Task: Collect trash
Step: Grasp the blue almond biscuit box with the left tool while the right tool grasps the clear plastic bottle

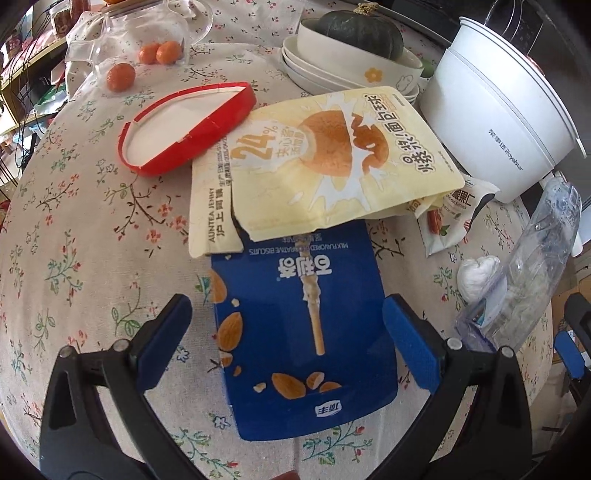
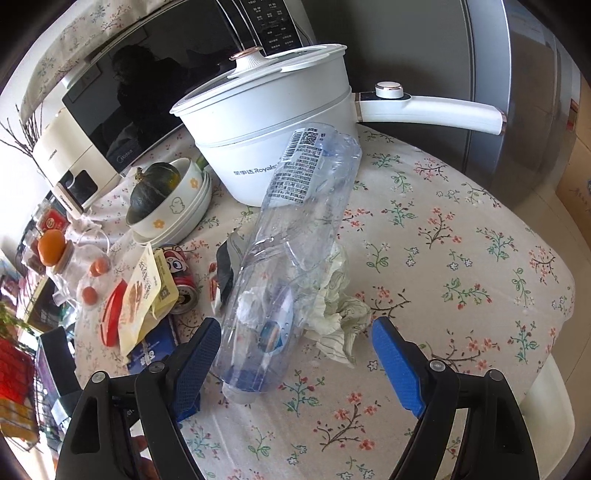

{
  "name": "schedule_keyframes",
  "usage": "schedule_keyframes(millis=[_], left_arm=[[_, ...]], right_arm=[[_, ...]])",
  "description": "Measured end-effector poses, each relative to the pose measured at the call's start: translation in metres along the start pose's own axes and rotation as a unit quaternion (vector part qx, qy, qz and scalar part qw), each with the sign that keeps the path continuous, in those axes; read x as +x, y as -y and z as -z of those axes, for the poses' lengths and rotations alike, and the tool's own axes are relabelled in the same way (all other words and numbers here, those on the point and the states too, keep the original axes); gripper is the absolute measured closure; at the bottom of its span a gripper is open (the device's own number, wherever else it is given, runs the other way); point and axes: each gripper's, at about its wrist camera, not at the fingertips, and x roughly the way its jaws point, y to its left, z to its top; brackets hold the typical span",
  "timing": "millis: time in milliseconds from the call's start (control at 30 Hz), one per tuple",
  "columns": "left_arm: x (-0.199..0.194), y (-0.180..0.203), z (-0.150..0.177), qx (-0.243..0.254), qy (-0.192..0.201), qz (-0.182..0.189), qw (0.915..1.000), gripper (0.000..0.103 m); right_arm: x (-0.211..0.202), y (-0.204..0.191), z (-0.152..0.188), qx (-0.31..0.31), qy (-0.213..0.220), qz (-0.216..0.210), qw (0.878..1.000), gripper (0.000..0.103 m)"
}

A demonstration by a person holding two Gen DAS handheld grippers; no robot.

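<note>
My left gripper [image 1: 286, 325] is open, its blue pads on either side of a blue biscuit box [image 1: 306, 332] lying flat on the floral tablecloth. A torn yellow snack bag [image 1: 325, 162] overlaps the box's far end. My right gripper [image 2: 295, 350] is open around the neck end of a crushed clear plastic bottle [image 2: 291, 240] lying on the table; the left pad is close to it. Crumpled tissue [image 2: 340, 306] lies beside the bottle. The bottle [image 1: 532, 266] and a tissue ball [image 1: 476, 277] show at the right of the left wrist view.
A red-rimmed lid [image 1: 188, 129], small oranges [image 1: 120, 76], stacked white bowls with a green squash [image 1: 354, 33], a white electric pot [image 2: 273, 147], a small snack packet [image 1: 454, 218] and a red can [image 2: 181, 284] crowd the table. A microwave [image 2: 122, 99] stands behind.
</note>
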Motion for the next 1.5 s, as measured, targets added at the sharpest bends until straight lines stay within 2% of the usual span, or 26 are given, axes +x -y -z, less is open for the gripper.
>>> schedule_keyframes(millis=[100, 233, 433, 533, 733, 967, 1167, 1267, 1333, 1500], left_arm=[[-0.001, -0.004, 0.000, 0.003, -0.001, 0.000, 1.0000, 0.000], [-0.003, -0.012, -0.001, 0.017, 0.000, -0.002, 0.9999, 0.001], [-0.006, -0.023, -0.003, 0.028, -0.002, -0.007, 0.9996, 0.001], [-0.009, -0.025, -0.004, 0.028, -0.002, -0.002, 0.9996, 0.001], [-0.015, -0.019, -0.002, 0.029, 0.000, 0.015, 0.9995, 0.001], [-0.006, -0.008, 0.002, 0.029, 0.023, -0.029, 0.9989, 0.001], [-0.012, 0.009, 0.003, 0.028, 0.028, -0.036, 0.9986, 0.001], [-0.013, 0.017, 0.004, 0.040, 0.039, -0.061, 0.9966, 0.001], [-0.008, 0.014, 0.003, 0.030, 0.042, -0.076, 0.9958, 0.000], [-0.008, 0.016, 0.004, 0.021, 0.058, -0.082, 0.9948, 0.000]], right_arm=[[0.011, -0.005, 0.001, 0.006, -0.005, -0.015, 1.000, 0.018], [0.025, -0.014, 0.001, -0.003, -0.010, -0.010, 1.000, 0.020], [0.048, -0.020, 0.003, -0.001, -0.029, -0.003, 1.000, 0.031], [0.052, -0.020, 0.004, -0.001, -0.025, -0.010, 1.000, 0.035], [0.036, -0.015, 0.006, 0.003, -0.029, -0.011, 1.000, 0.041], [-0.001, -0.002, 0.002, -0.013, -0.015, -0.008, 1.000, 0.041], [-0.019, 0.011, 0.000, -0.029, -0.010, 0.004, 1.000, 0.041], [-0.025, 0.018, 0.000, -0.025, -0.008, 0.006, 1.000, 0.041], [-0.031, 0.024, 0.001, -0.024, -0.006, 0.008, 1.000, 0.041], [-0.040, 0.029, 0.005, -0.030, -0.004, 0.013, 0.999, 0.041]])
